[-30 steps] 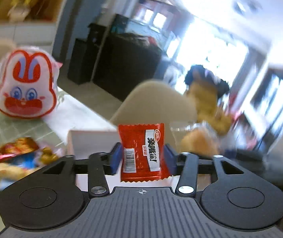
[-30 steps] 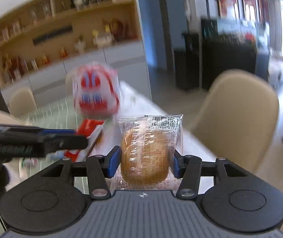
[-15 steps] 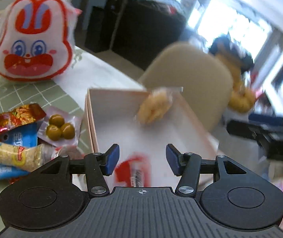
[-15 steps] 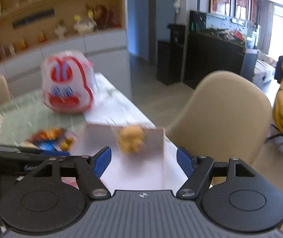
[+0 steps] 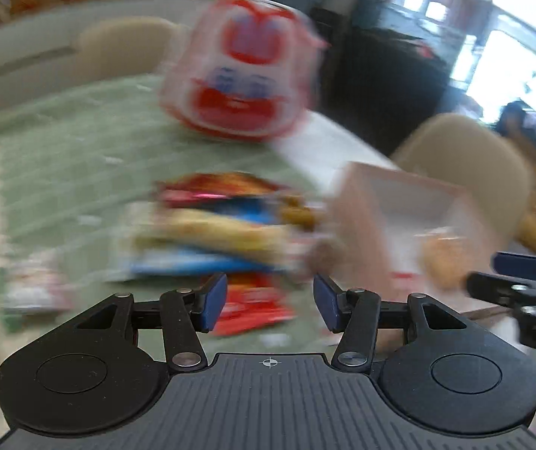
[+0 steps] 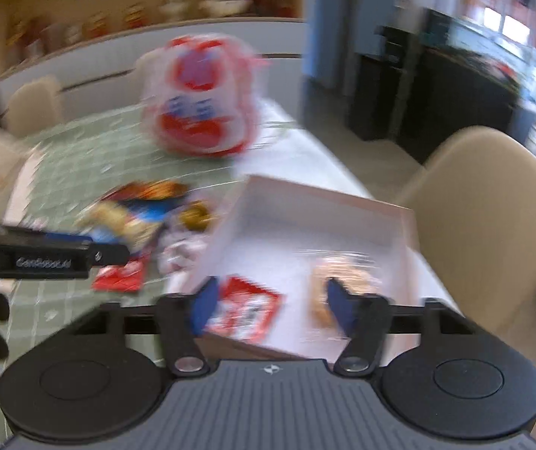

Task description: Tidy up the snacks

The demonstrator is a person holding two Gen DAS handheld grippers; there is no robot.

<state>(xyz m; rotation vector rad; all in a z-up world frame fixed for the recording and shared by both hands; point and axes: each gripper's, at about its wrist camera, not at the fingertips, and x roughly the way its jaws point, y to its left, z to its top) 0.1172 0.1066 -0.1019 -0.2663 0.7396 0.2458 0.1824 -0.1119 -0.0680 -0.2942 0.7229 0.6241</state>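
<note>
An open pale box (image 6: 328,197) lies on the table with a red snack packet (image 6: 247,309) and a clear-wrapped bun (image 6: 347,268) inside. My right gripper (image 6: 271,305) hovers over the box's near edge; its jaws are closing with nothing between them. My left gripper (image 5: 270,302) is open and empty above a red packet (image 5: 253,303) at the near end of the blurred snack pile (image 5: 223,225). The box (image 5: 358,232) shows to its right in the left wrist view, and the right gripper (image 5: 523,281) enters at that edge. The left gripper (image 6: 42,255) reaches over the pile (image 6: 140,210).
A big rabbit-face bag (image 5: 245,71) stands at the back of the green checked tablecloth (image 5: 61,157). A beige chair (image 6: 493,206) sits just beyond the box at the table's right edge. More chairs and a shelf wall lie behind.
Both grippers let go: the red packet and the bun dropped into the box. The left gripper then swung left and down to the snack pile; the right tipped down over the box.
</note>
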